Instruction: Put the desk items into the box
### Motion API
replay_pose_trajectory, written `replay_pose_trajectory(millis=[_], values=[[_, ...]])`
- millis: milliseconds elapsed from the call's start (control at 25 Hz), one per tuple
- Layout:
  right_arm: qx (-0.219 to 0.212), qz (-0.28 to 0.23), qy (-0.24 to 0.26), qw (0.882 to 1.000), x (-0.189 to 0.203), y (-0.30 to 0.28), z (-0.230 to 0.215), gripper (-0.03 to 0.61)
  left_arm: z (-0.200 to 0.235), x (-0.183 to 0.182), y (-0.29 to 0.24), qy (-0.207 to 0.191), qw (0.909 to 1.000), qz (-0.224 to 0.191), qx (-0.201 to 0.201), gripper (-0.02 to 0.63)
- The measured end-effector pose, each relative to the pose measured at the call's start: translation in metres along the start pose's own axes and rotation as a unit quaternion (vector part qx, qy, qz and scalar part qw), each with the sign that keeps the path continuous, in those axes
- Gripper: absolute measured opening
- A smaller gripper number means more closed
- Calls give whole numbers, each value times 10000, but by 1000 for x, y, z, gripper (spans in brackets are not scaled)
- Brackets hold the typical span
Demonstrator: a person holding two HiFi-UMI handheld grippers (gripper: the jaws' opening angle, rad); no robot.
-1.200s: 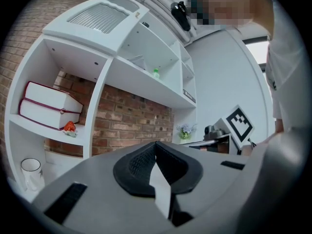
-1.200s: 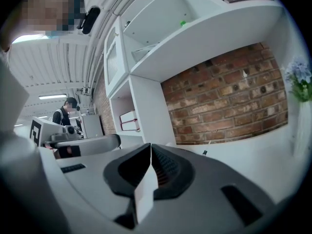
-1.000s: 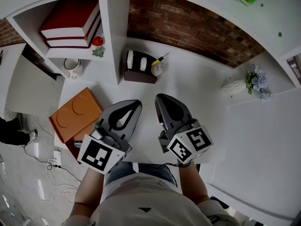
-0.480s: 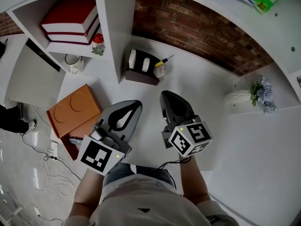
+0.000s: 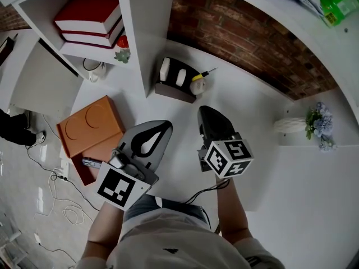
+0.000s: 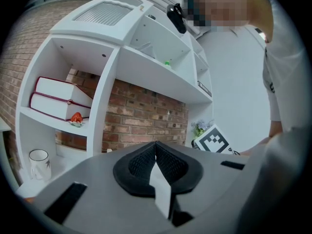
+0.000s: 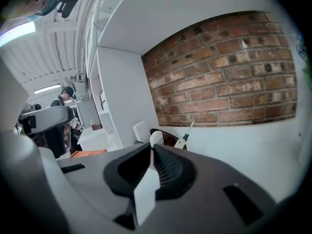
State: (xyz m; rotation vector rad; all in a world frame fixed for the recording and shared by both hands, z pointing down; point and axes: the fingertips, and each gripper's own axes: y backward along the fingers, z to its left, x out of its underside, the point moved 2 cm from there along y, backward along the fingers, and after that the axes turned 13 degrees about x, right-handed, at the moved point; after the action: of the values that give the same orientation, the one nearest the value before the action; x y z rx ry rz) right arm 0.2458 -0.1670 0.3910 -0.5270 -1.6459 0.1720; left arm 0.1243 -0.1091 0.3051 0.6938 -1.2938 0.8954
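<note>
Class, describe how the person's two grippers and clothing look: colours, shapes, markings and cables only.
The left gripper and right gripper are smooth grey shells tapering to a point, with black ribbed pads in a teardrop opening. Each carries a white cube with black square markers. A thin black cable trails from the right one. The person wears a pale short-sleeved shirt.

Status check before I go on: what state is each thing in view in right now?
left gripper: shut, empty.
right gripper: shut, empty.
orange box: orange top face up, inside not visible.
dark holder: upright on the desk, white items in it.
red books: stacked flat on the shelf.
mug: upright below the books.
vase: holds flowers.
</note>
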Motion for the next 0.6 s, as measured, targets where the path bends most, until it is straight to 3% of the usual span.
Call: replay_pose_trajectory(millis=[600], values=[[521,304,-2,9982,15,-49,-33,38,18,6,10,48,9992,112,-377,14]])
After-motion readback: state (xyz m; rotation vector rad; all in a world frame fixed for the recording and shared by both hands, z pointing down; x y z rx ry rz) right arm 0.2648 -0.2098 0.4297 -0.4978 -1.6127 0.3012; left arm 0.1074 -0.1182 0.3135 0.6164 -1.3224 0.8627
